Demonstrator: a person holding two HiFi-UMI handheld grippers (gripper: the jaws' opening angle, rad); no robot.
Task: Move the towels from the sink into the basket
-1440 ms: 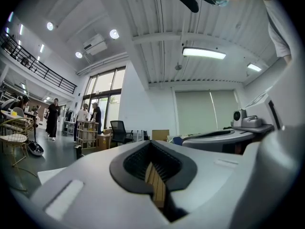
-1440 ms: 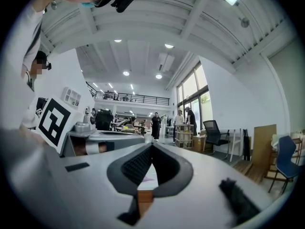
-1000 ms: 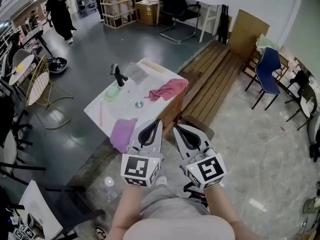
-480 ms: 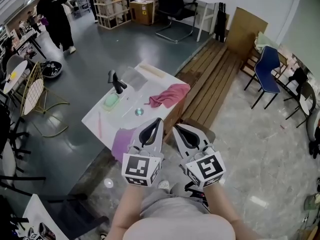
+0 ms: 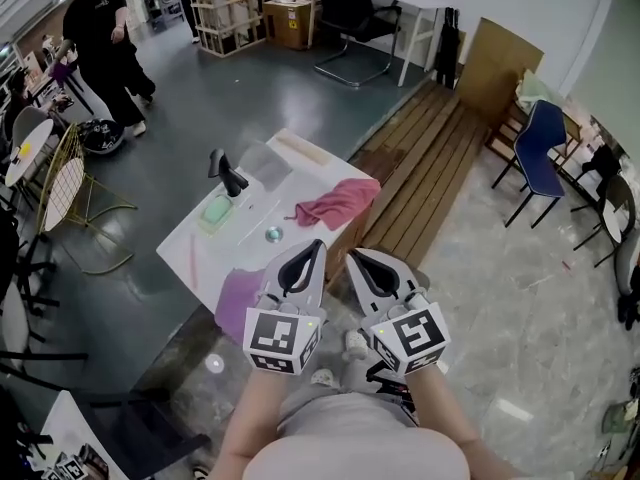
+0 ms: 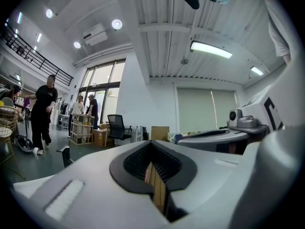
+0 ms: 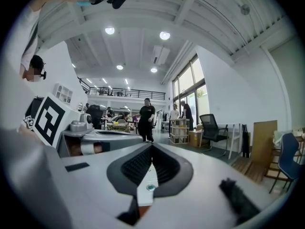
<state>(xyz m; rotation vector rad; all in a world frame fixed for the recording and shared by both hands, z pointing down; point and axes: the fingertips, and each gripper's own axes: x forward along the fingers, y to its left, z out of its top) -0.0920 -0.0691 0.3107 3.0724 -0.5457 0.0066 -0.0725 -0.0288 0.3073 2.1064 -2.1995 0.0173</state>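
Note:
A white sink counter (image 5: 250, 253) stands on the floor ahead of me, with a black tap (image 5: 224, 173) at its far left. A pink towel (image 5: 337, 201) lies bunched on its right edge. A purple towel (image 5: 238, 303) hangs over its near edge, just left of my left gripper (image 5: 318, 244). My right gripper (image 5: 352, 256) is level beside the left. Both are held side by side short of the counter. Each has its jaw tips together, with nothing between them. In the left gripper view the left gripper (image 6: 151, 142) shows only floor through its pads. The right gripper (image 7: 151, 145) frames a strip of the white counter.
A green soap dish (image 5: 214, 211) and a drain (image 5: 273, 234) sit in the sink. A gold wire basket on legs (image 5: 62, 190) stands on the dark floor to the left. A person in black (image 5: 100, 43) walks at the back left. Wooden boards (image 5: 420, 168) lie right of the counter. A blue chair (image 5: 540, 143) is beyond them.
The sink counter has drawn slightly nearer and lower in the head view. The person in black has stepped left. Both grippers keep their pose and stay shut.

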